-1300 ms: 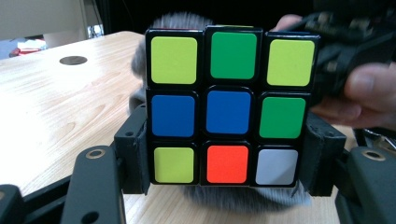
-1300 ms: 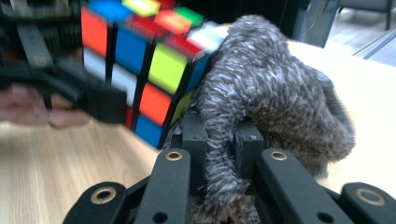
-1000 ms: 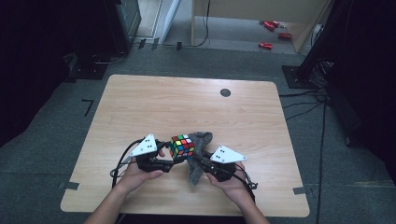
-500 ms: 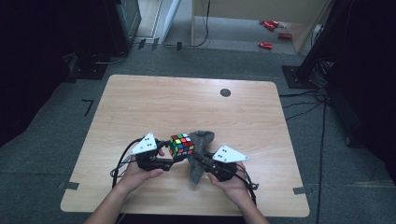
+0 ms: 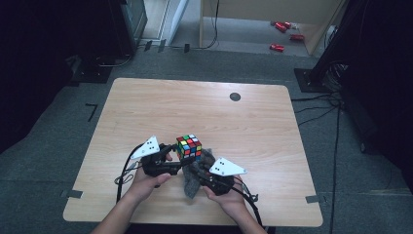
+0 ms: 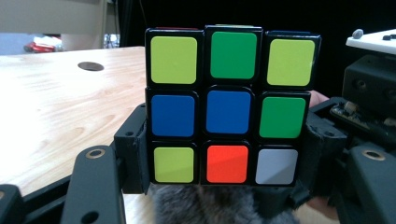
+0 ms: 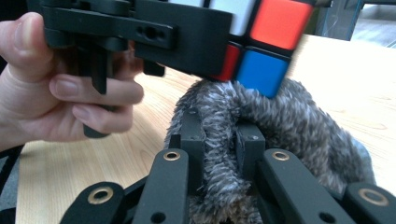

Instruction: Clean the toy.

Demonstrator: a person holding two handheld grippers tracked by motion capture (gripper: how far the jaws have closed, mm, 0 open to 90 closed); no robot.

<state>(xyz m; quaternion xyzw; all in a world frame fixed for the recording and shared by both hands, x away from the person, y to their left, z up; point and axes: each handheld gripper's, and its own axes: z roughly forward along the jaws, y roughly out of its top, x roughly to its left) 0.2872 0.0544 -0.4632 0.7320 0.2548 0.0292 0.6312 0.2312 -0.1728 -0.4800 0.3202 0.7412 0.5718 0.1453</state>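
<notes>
**Two grippers, one cube, one cloth: wiping the underside**

Two tools are at work at the near edge of the table. My left gripper is clamped on the puzzle cube, one jaw on each side of its lowest layer, as the left gripper view shows, and it holds the cube up just above the wood. My right gripper is pinched tight on a fold of the grey fuzzy cloth; in its own view the pile bunches up between the two jaws and bulges over them. The cloth's top touches the cube's lower corner, right under a blue sticker.

From above, the cube sits between my two hands, with the cloth trailing below it toward my right hand.

I judge this to be the wiping step: cube held steady, cloth brought up against its bottom face. Next I would rub the cloth across that face, keeping my left grip firm so the cube does not twist or slip out. The pinch on the cloth must also hold, or the fabric will drag free. Light pressure should do; pushing hard could turn a layer of the cube.
</notes>
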